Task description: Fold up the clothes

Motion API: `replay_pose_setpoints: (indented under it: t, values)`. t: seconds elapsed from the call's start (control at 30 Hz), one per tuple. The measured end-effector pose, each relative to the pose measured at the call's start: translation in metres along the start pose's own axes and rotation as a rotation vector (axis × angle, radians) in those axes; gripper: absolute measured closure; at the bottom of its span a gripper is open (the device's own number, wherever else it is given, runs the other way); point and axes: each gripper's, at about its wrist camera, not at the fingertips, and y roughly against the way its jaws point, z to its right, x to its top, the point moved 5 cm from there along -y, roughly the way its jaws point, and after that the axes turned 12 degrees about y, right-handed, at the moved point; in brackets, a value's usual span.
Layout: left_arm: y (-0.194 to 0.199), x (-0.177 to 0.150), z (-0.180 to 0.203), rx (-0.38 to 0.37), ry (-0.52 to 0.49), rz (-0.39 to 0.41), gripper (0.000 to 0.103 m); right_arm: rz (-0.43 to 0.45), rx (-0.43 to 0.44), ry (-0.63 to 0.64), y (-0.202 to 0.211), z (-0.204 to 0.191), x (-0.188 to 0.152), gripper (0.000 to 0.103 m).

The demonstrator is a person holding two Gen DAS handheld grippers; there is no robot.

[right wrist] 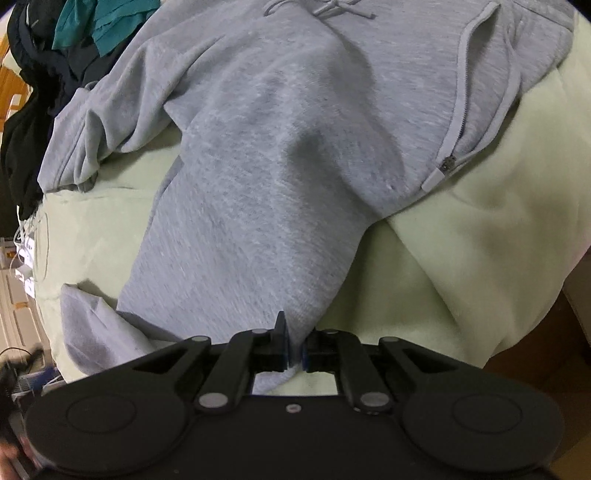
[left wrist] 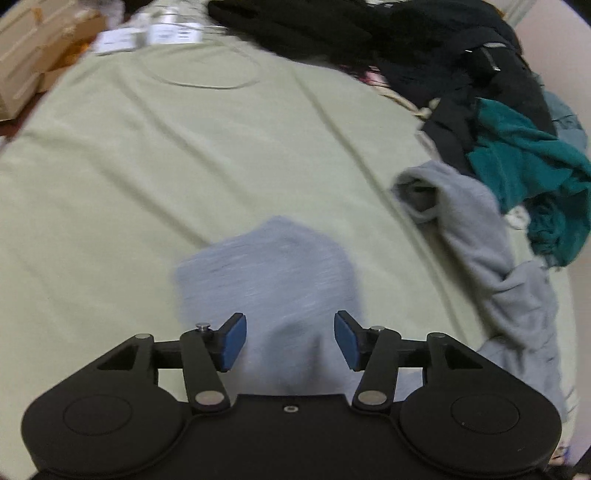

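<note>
While the right gripper [right wrist: 293, 352] has its jaws pinched tight on the hem end of the grey sweatpants [right wrist: 266, 177], the left gripper [left wrist: 290, 341] sits with its blue pads [left wrist: 233, 341] spread apart, a fold of that grey fabric [left wrist: 266, 280] lying loose between them, not squeezed. My guess is the right one is anchoring a leg end so the cloth stays taut while the left lets go to regrip.

Further out, the pants lie across the pale green sheet [right wrist: 461, 236], waistband and drawstring [right wrist: 325, 9] at the far end, zip pocket [right wrist: 448, 162] on the right side. The other leg [right wrist: 85, 140] is bunched up near a pile of black clothes [left wrist: 424, 48] and a teal garment [left wrist: 528, 166], so that edge is crowded. Loads of bare sheet left of the left gripper though, plenty of space to fold toward. Some cardboard boxes [left wrist: 33, 55] sit beyond the far corner.
</note>
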Motion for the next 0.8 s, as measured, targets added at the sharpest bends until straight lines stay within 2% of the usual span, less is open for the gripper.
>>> replay_pose_setpoints:
  t: [0.1,0.2,0.27,0.33,0.43,0.57,0.63,0.73,0.77,0.8]
  values:
    - [-0.016,0.005,0.019,0.001,0.016,-0.015,0.043,-0.004,0.006,0.012,-0.002,0.001,0.000,0.097]
    - [-0.047,0.016,0.042,0.052,0.034,-0.058,0.042,-0.006,0.016,0.020,-0.003,0.003,0.002,0.097]
    - [-0.066,0.019,0.051,0.124,0.013,-0.098,0.041,-0.010,0.019,0.028,-0.003,0.005,0.002,0.097]
    - [-0.087,0.022,0.057,0.273,0.016,-0.132,0.042,-0.020,0.020,0.039,-0.004,0.008,0.002,0.097]
    - [-0.098,0.029,0.067,0.334,0.012,-0.104,0.041,-0.025,0.029,0.027,-0.005,0.009,0.002,0.096]
    - [-0.120,0.026,0.076,0.494,-0.069,-0.147,0.042,-0.038,0.040,0.024,-0.006,0.011,0.004,0.095]
    - [-0.123,0.025,0.074,0.526,-0.086,-0.159,0.049,-0.049,0.042,0.024,-0.005,0.013,0.006,0.095]
    - [-0.121,0.024,0.070,0.549,-0.092,-0.158,0.070,-0.062,0.045,0.027,-0.006,0.014,0.010,0.095]
    - [-0.119,0.024,0.067,0.544,-0.095,-0.157,0.073,-0.069,0.044,0.030,-0.007,0.014,0.011,0.095]
    - [-0.118,0.024,0.064,0.539,-0.098,-0.156,0.081,-0.074,0.044,0.031,-0.008,0.014,0.012,0.095]
